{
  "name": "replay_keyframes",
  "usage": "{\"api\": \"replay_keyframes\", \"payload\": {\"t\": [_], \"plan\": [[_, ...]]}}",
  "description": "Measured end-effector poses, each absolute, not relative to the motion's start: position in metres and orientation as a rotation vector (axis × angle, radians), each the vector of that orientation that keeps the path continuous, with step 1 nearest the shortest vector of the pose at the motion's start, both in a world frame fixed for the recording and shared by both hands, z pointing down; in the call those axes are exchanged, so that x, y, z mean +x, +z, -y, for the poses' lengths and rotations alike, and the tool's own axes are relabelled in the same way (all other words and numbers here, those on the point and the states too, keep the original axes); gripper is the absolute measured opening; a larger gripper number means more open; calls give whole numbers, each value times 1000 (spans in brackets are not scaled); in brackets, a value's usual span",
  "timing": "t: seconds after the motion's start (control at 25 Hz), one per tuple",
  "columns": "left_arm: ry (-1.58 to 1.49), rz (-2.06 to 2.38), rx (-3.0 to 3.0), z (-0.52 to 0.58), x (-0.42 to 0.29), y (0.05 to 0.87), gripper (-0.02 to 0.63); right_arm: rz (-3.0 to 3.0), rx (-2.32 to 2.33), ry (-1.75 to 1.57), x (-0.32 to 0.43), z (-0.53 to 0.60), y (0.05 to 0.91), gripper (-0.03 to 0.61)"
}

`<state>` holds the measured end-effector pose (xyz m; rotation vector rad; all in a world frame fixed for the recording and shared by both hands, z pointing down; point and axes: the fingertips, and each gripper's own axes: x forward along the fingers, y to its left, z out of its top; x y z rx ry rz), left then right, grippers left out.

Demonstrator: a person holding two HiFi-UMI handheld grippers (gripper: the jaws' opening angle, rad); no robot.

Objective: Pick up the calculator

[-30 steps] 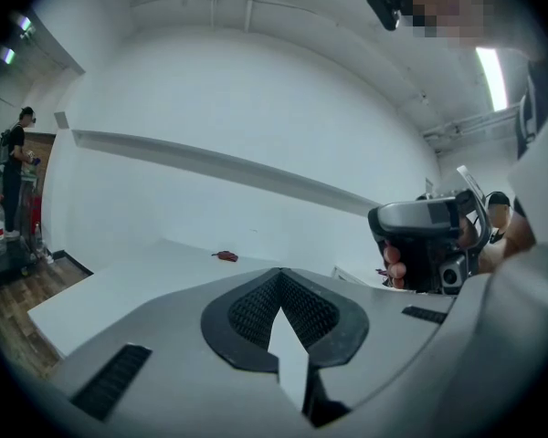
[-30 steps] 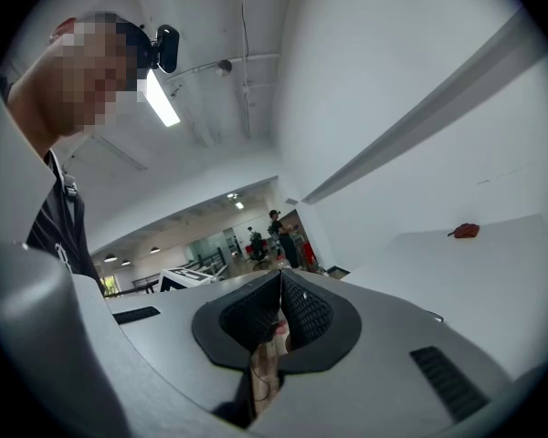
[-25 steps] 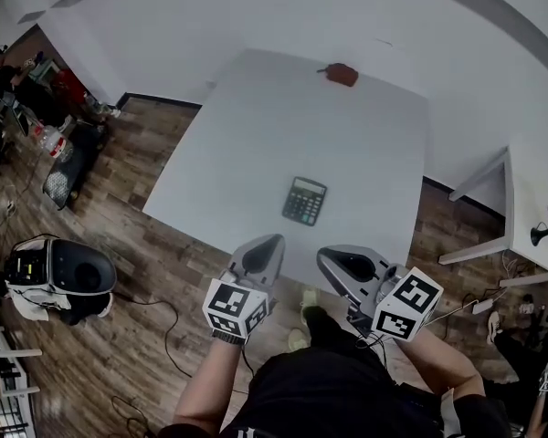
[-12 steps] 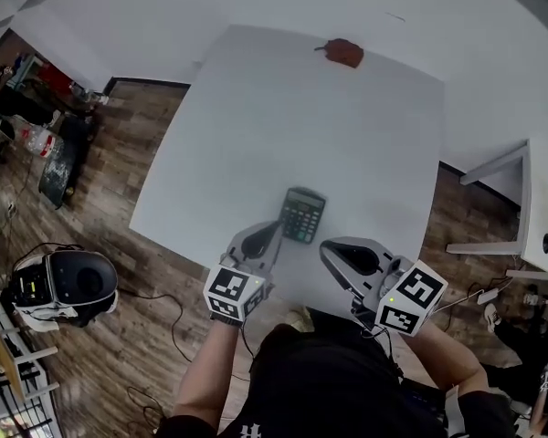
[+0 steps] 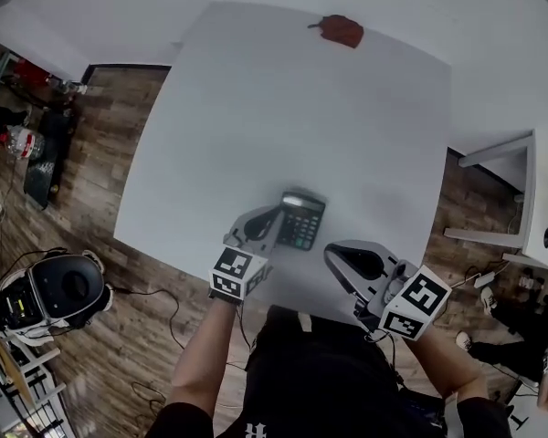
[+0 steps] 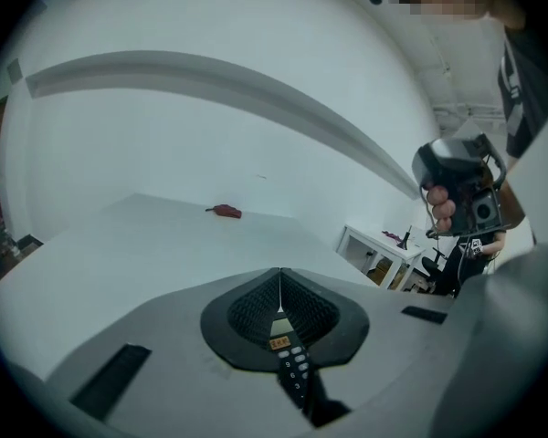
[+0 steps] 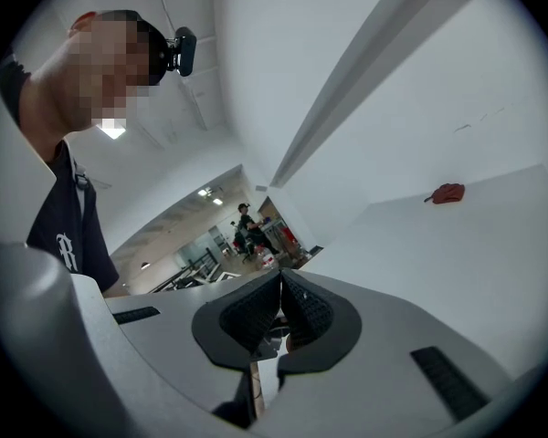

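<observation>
1. A black calculator (image 5: 303,222) lies flat on a white table (image 5: 256,108), close to the table edge nearest the person.
2. The left gripper (image 5: 277,214) is just beside the calculator's left edge, its tip level with the display end. Whether it touches the calculator cannot be told.
3. Its jaws are pressed together with nothing between them. In the left gripper view the calculator's display and keys show just beneath the closed pads.
4. The right gripper (image 5: 332,250) is near the calculator's right side, apart from it, over the same table edge. Its 2 pads meet at the tip and hold nothing.
5. A small red thing (image 5: 342,30) lies well beyond the calculator, at the table's far edge.
6. 1 second ago both grippers hung off the table, well short of the calculator. Since then both have come forward and down, the left one reaching the calculator's side.
7. The calculator has not been lifted.
</observation>
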<state>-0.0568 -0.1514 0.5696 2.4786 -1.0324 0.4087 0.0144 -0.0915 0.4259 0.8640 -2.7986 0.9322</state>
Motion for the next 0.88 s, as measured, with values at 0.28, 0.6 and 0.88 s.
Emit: {"api": "replay_keyframes", "payload": {"t": [0.28, 0.6, 0.88], "plan": [[448, 899, 2512, 184, -46, 611, 8, 2736, 903, 1011, 8, 112, 455, 12], [577, 699, 2544, 187, -31, 657, 80, 2710, 933, 1050, 7, 121, 466, 12], [682, 553, 2560, 185, -24, 683, 112, 2705, 937, 1050, 5, 120, 466, 12]]}}
